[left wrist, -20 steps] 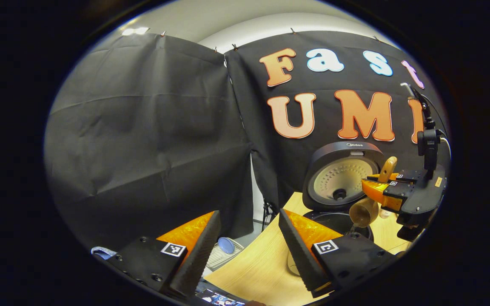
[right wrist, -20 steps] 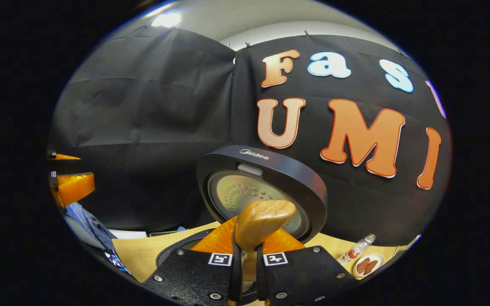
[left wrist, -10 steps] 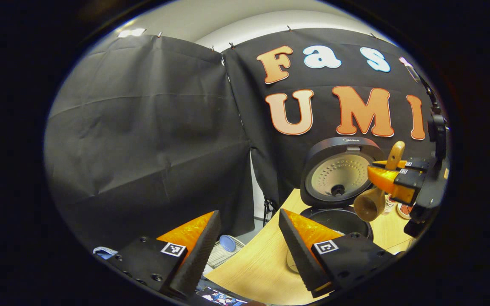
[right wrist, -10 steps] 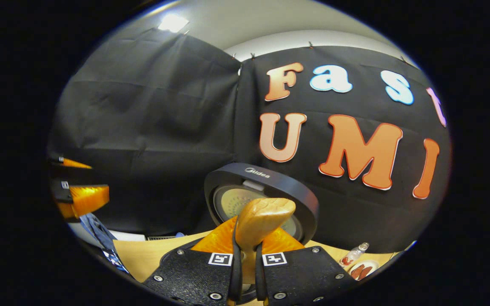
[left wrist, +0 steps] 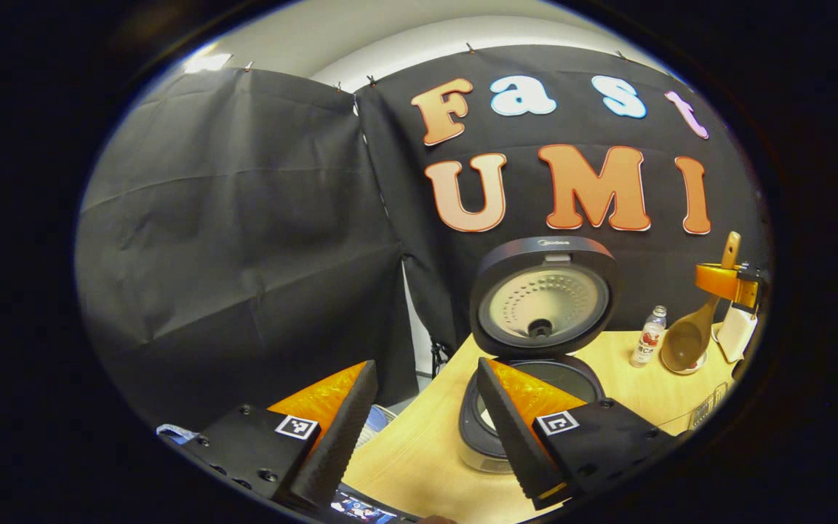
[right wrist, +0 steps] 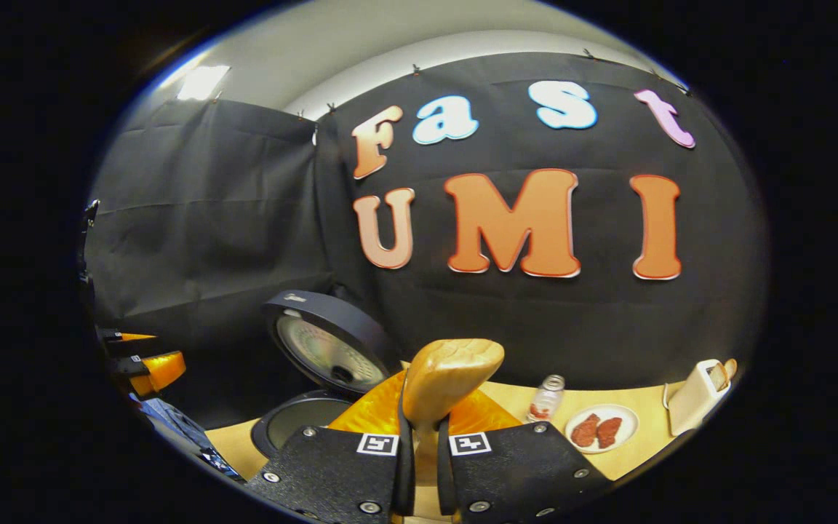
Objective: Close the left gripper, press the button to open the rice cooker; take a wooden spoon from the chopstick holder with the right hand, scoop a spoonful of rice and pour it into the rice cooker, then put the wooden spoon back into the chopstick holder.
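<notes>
Cooker [left wrist: 535,349] open on the table [left wrist: 426,458] in the left gripper view, lid up, pot just beyond the left gripper [left wrist: 426,422] — fingers spread wide, grasping nothing. Spoon [left wrist: 692,335] now well right of the pot, bowl hanging over a plate by the bottle [left wrist: 649,336]; half a second ago above the pot rim, so pouring judged finished.

Handle clamped firmly in the right gripper [right wrist: 419,466] in the right gripper view, its end jutting up between the fingers. Cooker now off to the left; white holder [right wrist: 692,397] at far right — return to it judged next.
</notes>
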Action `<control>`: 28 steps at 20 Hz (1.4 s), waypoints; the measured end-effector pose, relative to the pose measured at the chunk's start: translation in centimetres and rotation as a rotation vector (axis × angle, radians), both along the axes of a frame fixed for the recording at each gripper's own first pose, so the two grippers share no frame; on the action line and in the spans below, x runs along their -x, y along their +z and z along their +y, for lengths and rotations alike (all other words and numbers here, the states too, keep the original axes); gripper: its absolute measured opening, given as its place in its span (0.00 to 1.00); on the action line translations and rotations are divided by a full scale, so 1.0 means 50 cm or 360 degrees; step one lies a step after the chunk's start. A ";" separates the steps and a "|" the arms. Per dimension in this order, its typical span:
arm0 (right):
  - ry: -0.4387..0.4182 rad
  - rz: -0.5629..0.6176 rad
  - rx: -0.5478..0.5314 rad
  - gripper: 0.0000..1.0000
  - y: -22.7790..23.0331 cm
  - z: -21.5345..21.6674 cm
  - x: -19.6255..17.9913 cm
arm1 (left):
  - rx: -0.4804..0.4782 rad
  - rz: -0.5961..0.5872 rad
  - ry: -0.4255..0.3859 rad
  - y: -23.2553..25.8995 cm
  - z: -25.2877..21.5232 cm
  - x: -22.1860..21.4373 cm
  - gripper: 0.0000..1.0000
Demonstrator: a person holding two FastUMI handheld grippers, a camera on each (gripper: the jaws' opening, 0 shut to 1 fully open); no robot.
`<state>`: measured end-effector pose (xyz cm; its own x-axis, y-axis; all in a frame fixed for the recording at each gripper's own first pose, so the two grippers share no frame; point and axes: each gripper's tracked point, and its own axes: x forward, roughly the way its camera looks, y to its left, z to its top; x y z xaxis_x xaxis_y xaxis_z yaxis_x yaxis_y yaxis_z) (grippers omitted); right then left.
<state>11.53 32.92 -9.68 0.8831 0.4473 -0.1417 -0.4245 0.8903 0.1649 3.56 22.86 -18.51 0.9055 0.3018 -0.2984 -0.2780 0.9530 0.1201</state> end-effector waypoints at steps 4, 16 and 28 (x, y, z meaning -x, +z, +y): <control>-0.0189 0.0151 0.0028 0.12 -0.095 -0.163 0.022 | 0.0025 0.0003 -0.0064 0.011 -0.073 -0.014 0.93; -0.0658 0.0415 -0.0054 0.11 -0.248 -0.523 0.090 | 0.0093 0.0007 -0.0208 0.047 -0.236 -0.042 0.93; -0.0794 0.0699 -0.0260 0.12 -0.415 -0.551 0.094 | 0.0059 -0.0064 -0.0175 0.109 -0.220 -0.073 0.93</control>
